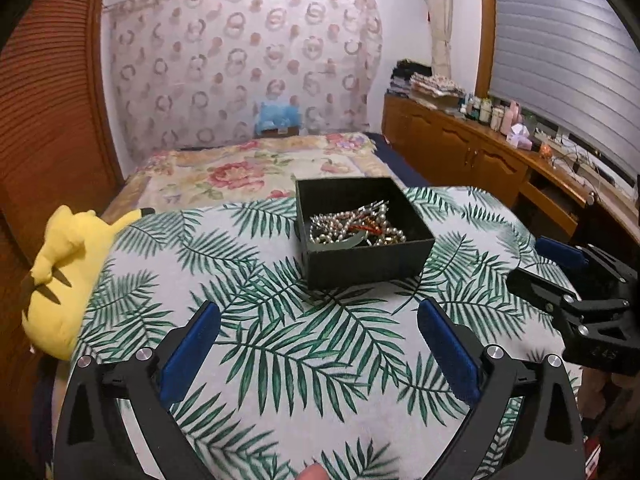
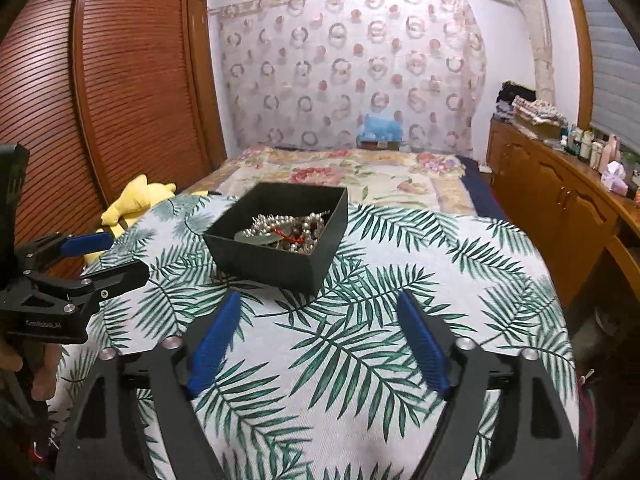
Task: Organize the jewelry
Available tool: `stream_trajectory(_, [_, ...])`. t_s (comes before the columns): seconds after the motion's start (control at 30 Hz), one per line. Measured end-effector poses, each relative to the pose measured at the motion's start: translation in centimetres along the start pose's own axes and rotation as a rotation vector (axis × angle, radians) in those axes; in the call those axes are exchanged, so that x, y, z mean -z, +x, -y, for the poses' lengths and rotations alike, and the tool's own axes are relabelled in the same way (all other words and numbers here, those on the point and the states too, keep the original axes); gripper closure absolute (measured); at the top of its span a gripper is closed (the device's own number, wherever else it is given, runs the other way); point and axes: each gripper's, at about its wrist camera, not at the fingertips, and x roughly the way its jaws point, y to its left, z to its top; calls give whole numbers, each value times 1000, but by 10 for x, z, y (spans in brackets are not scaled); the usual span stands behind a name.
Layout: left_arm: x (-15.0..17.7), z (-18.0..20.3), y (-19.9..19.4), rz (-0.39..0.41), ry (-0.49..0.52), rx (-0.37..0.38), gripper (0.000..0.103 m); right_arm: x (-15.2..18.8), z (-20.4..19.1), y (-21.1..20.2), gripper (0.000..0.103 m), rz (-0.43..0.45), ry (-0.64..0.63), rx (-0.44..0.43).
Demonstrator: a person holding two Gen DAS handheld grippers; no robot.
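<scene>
A black open box (image 1: pixel 362 258) stands on the leaf-print cloth (image 1: pixel 280 344). Inside it lies a tangle of jewelry (image 1: pixel 354 228): pearl strands, a red cord and a pale green piece. The box (image 2: pixel 264 262) and the jewelry (image 2: pixel 288 230) also show in the right wrist view. My left gripper (image 1: pixel 320 312) is open and empty, a short way in front of the box. My right gripper (image 2: pixel 320 304) is open and empty, also just in front of the box. Each gripper shows at the edge of the other's view: the right one (image 1: pixel 536 260), the left one (image 2: pixel 114 258).
A yellow plush toy (image 1: pixel 64 280) lies at the cloth's left edge. A bed with a floral cover (image 1: pixel 256 172) lies behind, with a blue plush (image 1: pixel 278 118) at its head. A wooden sideboard (image 1: pixel 460 152) with bottles runs along the right. Slatted wooden doors (image 2: pixel 132 80) stand at the left.
</scene>
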Motion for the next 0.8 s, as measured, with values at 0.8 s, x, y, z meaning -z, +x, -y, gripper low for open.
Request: stream_trajectory(0.8, [-1,15,-76,141,0,-39,8,-7,1,-73,3,142,38,50])
